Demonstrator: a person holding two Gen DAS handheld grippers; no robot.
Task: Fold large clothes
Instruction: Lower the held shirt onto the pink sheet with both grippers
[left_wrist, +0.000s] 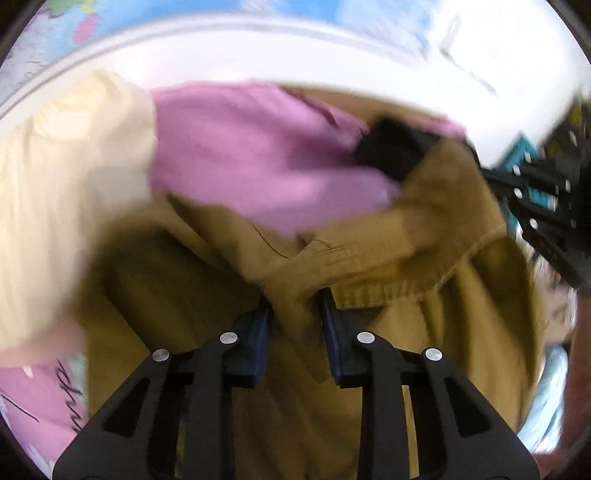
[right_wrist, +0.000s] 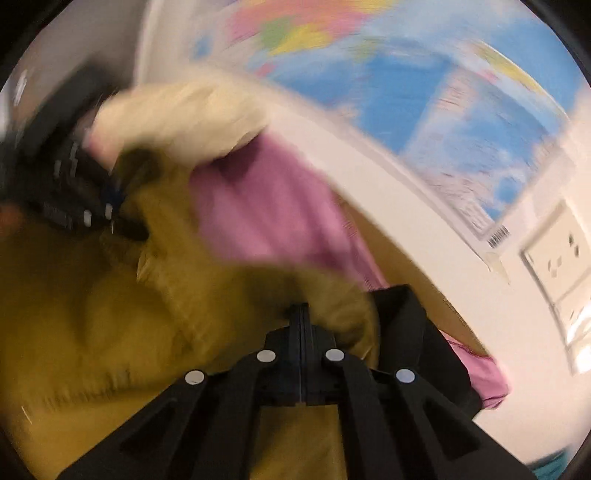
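— What lies around the tan garment (left_wrist: 369, 254)?

— A purple garment (left_wrist: 258, 155) is draped over its far side, a cream garment (left_wrist: 66, 177) sits just beside the purple one, and a black garment (left_wrist: 391, 147) touches the tan cloth's far edge. Behind them all is a white wall (left_wrist: 258, 48) with a world map (right_wrist: 424, 96) and one socket plate (right_wrist: 557, 258).

— And the jaws?

— The left gripper (left_wrist: 295, 299) has its jaws partly apart with a ridge of tan fabric between the pads; blur hides whether they press it. The right gripper (right_wrist: 300, 314) has its jaws fully together at a fold of the tan garment, whether cloth is pinched I cannot tell.

— The count?

— Four garments, two grippers.
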